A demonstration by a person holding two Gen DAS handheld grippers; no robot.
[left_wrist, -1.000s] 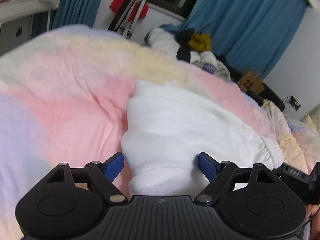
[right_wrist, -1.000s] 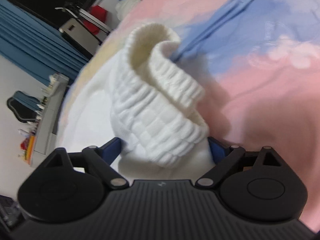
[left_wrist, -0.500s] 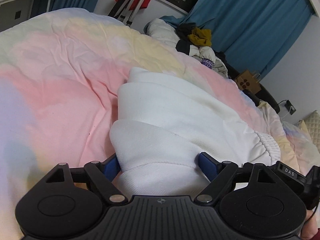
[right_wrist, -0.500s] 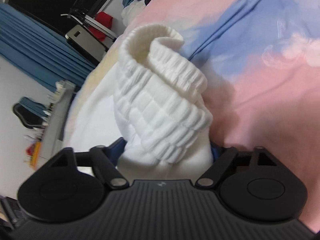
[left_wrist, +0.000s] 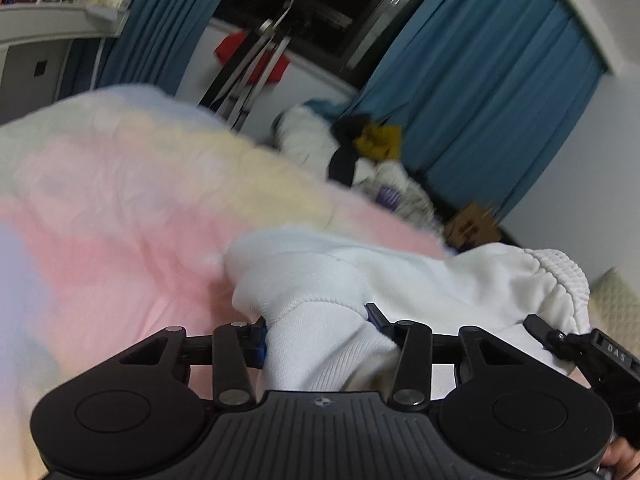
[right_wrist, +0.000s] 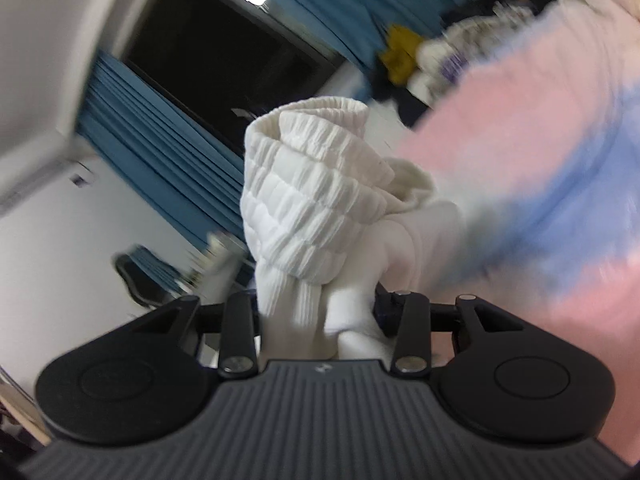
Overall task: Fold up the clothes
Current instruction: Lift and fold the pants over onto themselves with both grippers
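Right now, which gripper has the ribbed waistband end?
The right gripper: its fingers clamp the white garment by the ribbed waistband; the left gripper pinches plain fabric.

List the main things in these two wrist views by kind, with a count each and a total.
Black two-finger grippers: 2, left gripper and right gripper, each shut on the garment
White ribbed-cuff knit garment: 1
Pastel pink, blue and yellow bedspread: 1
Blue pleated curtains: 2, one right of the dark window, one left of it
Total: 6

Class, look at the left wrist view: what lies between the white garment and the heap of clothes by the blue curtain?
In the left wrist view, only the pastel bedspread lies between the white garment and the heap of clothes.
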